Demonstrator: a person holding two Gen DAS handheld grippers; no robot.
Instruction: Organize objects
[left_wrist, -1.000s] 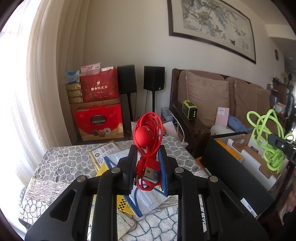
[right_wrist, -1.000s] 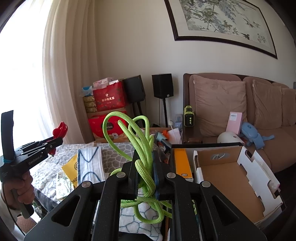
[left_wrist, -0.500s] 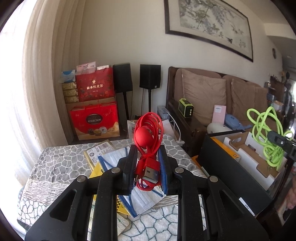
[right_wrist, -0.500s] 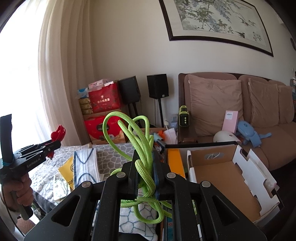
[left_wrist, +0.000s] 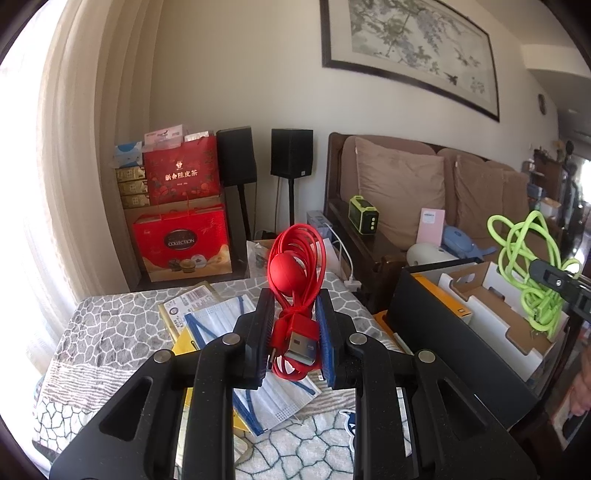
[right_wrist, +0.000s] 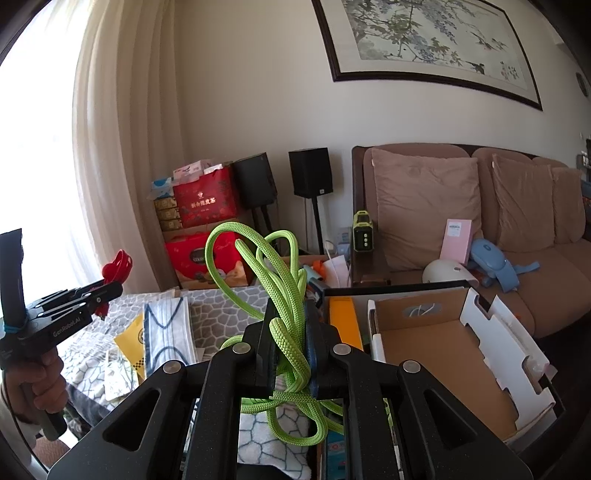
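Observation:
My left gripper is shut on a coiled red USB cable, whose loops and round red clip stand up above the fingers over the table. In the right wrist view the same gripper shows at far left, held by a hand. My right gripper is shut on a bundle of lime-green braided cable, with loops rising above and hanging below the fingers. The green cable also appears at the right edge of the left wrist view, above the open cardboard box.
A table with a grey stone-pattern cloth carries face masks, yellow packets and papers. The black-walled box with a cardboard insert holds an orange box. Behind stand a sofa, speakers and red gift boxes.

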